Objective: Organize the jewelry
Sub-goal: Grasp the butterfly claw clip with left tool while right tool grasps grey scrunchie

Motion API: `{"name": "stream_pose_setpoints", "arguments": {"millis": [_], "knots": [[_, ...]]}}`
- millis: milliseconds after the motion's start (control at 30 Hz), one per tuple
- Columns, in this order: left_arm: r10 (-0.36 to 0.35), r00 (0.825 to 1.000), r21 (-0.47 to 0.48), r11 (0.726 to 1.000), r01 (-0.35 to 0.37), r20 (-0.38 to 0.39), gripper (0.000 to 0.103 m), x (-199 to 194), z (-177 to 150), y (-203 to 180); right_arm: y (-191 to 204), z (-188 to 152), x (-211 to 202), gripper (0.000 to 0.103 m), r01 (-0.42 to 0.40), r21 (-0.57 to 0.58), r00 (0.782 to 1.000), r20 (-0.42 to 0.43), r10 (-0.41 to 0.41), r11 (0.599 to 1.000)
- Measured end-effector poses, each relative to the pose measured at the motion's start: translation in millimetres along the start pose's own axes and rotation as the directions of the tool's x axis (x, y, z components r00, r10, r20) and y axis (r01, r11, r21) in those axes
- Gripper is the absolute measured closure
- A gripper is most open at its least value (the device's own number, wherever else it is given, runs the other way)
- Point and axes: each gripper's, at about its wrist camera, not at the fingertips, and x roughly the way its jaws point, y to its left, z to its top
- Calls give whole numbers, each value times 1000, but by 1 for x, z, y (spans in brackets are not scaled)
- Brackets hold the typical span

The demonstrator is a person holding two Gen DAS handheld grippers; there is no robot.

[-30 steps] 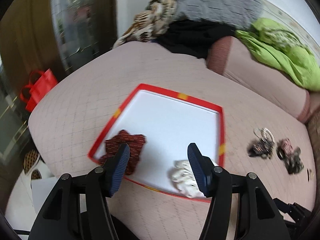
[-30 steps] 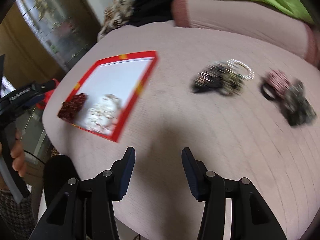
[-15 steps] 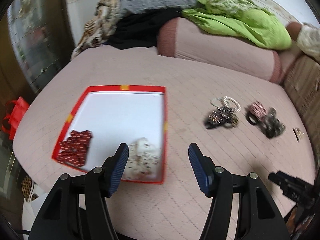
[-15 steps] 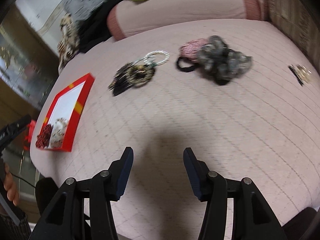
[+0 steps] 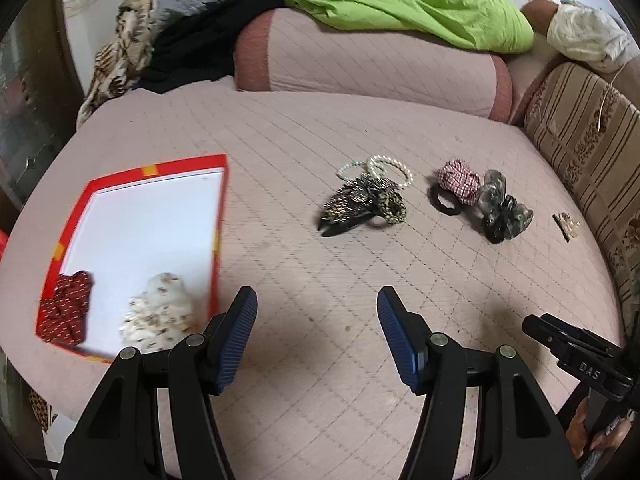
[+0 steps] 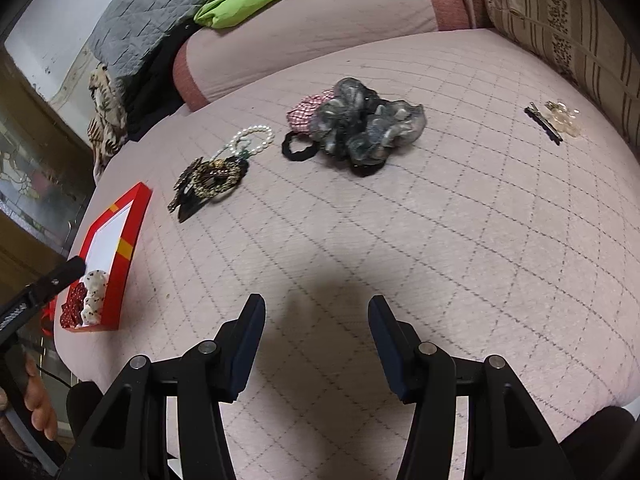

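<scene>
A red-rimmed white tray (image 5: 219,216) (image 6: 132,224) lies on the pink quilted bed and holds a dark red scrunchie (image 5: 66,308) and a cream spotted scrunchie (image 5: 160,316). On the quilt lie a gold-black hair clip with a leopard scrunchie (image 5: 364,204) (image 6: 210,180), pearl bracelets (image 5: 390,168) (image 6: 254,138), a red checked scrunchie (image 5: 458,180), a black hair tie (image 6: 298,148), a grey sheer scrunchie (image 5: 502,212) (image 6: 368,128) and a small clip (image 5: 566,226) (image 6: 554,120). My left gripper (image 5: 316,328) and right gripper (image 6: 316,336) are open and empty, hovering over bare quilt near the front edge.
A pink bolster (image 5: 368,60), a green blanket (image 5: 420,4), grey and black bedding (image 5: 208,12) lie at the back. A striped cushion (image 5: 588,148) bounds the right side. The bed's edge drops off at the left and front.
Both grippers have swung right, away from the tray and toward the loose jewelry. The tray has slid to the left of both views. Both grippers stay open.
</scene>
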Motion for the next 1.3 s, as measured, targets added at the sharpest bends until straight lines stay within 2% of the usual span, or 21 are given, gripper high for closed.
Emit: {"name": "stream_pose_setpoints", "arguments": {"millis": [200,467,700,800,967,1033,1267,1300], "knots": [[-1,1000,2,1000,1,-26,41,24,15,-4,-7,8,-2,41,48,-22,998,31,-47,999],[-43,999,-6,999,43,-29,41,56,52,4,-27,36,10,39,98,-5,994,43,-98,995],[-109,992,84,990,114,-61,40,103,73,-1,-38,67,22,31,126,8,990,66,-126,992],[-167,981,87,981,176,-100,40,122,79,0,-43,83,25,29,142,18,986,86,-143,990],[-254,960,54,964,261,-121,36,137,84,5,-47,106,35,27,155,30,982,103,-157,988],[-272,954,48,959,279,-125,33,142,85,5,-48,112,44,27,155,42,983,94,-159,987],[-302,938,38,949,312,-167,33,161,87,1,-48,119,73,27,159,71,985,54,-163,985],[-312,935,32,946,322,-168,33,160,88,1,-47,120,75,30,156,72,986,53,-160,985]]}}
